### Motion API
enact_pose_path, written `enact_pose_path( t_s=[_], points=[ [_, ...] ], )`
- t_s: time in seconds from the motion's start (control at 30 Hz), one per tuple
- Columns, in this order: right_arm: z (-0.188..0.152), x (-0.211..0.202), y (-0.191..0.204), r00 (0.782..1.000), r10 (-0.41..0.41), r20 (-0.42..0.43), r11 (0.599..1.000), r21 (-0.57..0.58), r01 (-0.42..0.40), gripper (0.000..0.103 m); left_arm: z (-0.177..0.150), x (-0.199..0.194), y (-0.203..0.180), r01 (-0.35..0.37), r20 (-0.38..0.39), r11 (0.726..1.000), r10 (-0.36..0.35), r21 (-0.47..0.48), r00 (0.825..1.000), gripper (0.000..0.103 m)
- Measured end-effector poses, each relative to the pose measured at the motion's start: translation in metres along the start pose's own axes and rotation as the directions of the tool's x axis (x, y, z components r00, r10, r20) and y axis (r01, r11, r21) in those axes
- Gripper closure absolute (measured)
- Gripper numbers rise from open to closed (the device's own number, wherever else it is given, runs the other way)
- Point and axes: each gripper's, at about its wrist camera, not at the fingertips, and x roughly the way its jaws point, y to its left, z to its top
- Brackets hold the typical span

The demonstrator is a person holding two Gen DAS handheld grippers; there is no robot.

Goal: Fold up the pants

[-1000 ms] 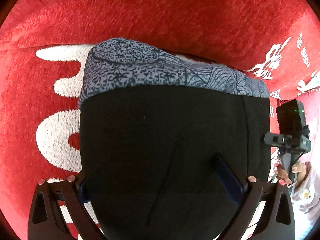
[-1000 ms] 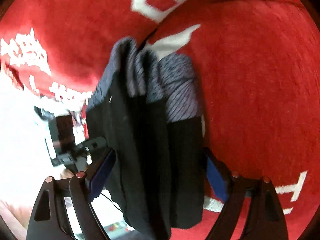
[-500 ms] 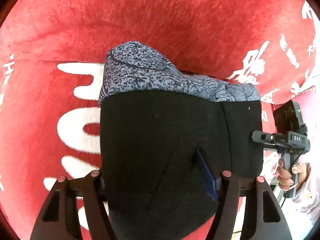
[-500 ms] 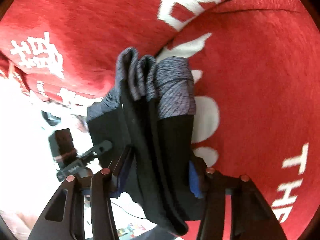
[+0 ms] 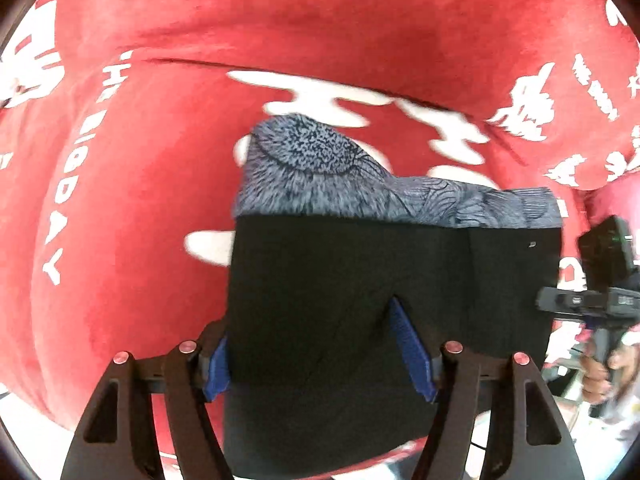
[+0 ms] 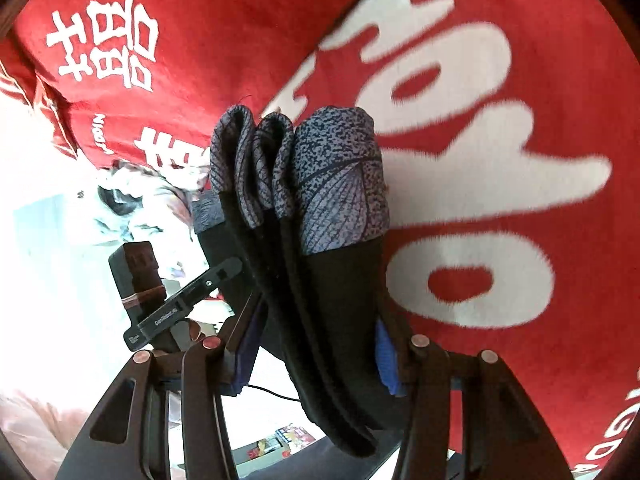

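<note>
The pants [image 5: 360, 280] are black with a grey-blue patterned band at the far end, folded into several layers. Both grippers hold them up off the red cloth. My left gripper [image 5: 316, 356] is shut on the black part near one side of the fold. My right gripper [image 6: 316, 356] is shut on the stacked layers of the pants [image 6: 312, 240], seen edge-on. The right gripper also shows in the left wrist view [image 5: 600, 300] at the pants' right edge, and the left gripper in the right wrist view [image 6: 176, 304], left of the pants.
A red plush cloth [image 5: 160, 200] with white lettering covers the surface below and behind; it also shows in the right wrist view [image 6: 520, 80]. A bright floor area [image 6: 60, 280] with small items lies past the cloth's edge at left.
Both grippers have closed tighter on the folded pants and lifted them away from the cloth. The cloth now looks farther off, with more lettering in sight.
</note>
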Motion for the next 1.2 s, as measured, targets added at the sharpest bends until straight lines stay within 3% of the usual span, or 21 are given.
enact_pose_path(
  t_s=[0.03,0.13,0.17,0.2,0.33,0.43,0.57,0.7,0.9,1.0,1.03,1.2],
  points=[
    [-0.001,0.003,0.0,1.0,-0.008,0.007,1.0,0.006,0.008,0.05,-0.003,0.002,0.003,-0.034,0.016,0.999,0.034,0.019,0.999,0.032],
    [0.003,0.003,-0.005,0.998,-0.046,0.039,0.999,0.028,0.045,0.05,-0.004,0.012,0.007,-0.086,0.035,0.996,0.085,0.023,0.996,0.014],
    [0.005,0.004,-0.007,0.996,-0.082,0.037,0.996,0.031,0.08,0.05,-0.003,0.015,0.008,-0.102,0.032,0.995,0.102,0.011,0.994,0.004],
    [0.007,0.008,-0.004,0.993,-0.117,0.031,0.993,0.024,0.117,0.05,-0.001,0.019,0.008,-0.118,0.026,0.993,0.117,0.003,0.993,0.0],
    [0.01,0.014,0.002,0.976,-0.214,0.028,0.977,-0.004,0.215,0.046,-0.003,0.02,0.015,-0.116,0.018,0.993,0.116,-0.013,0.993,0.0],
    [0.009,0.016,0.002,0.946,-0.321,0.033,0.947,-0.006,0.322,0.036,-0.002,0.026,0.015,-0.085,-0.009,0.996,0.085,-0.023,0.996,0.0],
    [0.007,0.018,0.011,0.931,-0.363,0.029,0.932,0.022,0.363,0.034,0.002,0.039,0.0,-0.057,-0.046,0.998,0.056,-0.006,0.997,0.0],
    [0.001,0.022,0.031,0.884,-0.467,0.036,0.884,-0.01,0.467,0.027,0.003,0.035,-0.009,-0.084,-0.052,0.996,0.085,0.006,0.995,0.0],
    [-0.019,0.01,0.065,0.812,-0.574,0.107,0.814,-0.041,0.58,0.018,-0.013,-0.007,-0.029,-0.216,0.018,0.975,0.216,0.052,0.976,0.0],
    [-0.028,0.005,0.084,0.775,-0.615,0.145,0.778,-0.046,0.626,0.01,-0.024,-0.023,-0.039,-0.246,-0.003,0.967,0.247,0.068,0.969,0.0],
    [-0.031,0.004,0.09,0.762,-0.628,0.157,0.766,-0.047,0.641,0.004,-0.027,-0.028,-0.043,-0.261,-0.008,0.962,0.263,0.075,0.965,0.0],
    [-0.048,-0.004,0.123,0.734,-0.649,0.199,0.737,-0.072,0.672,0.0,-0.038,-0.054,-0.063,-0.29,-0.004,0.951,0.293,0.11,0.956,0.0]
  ],
)
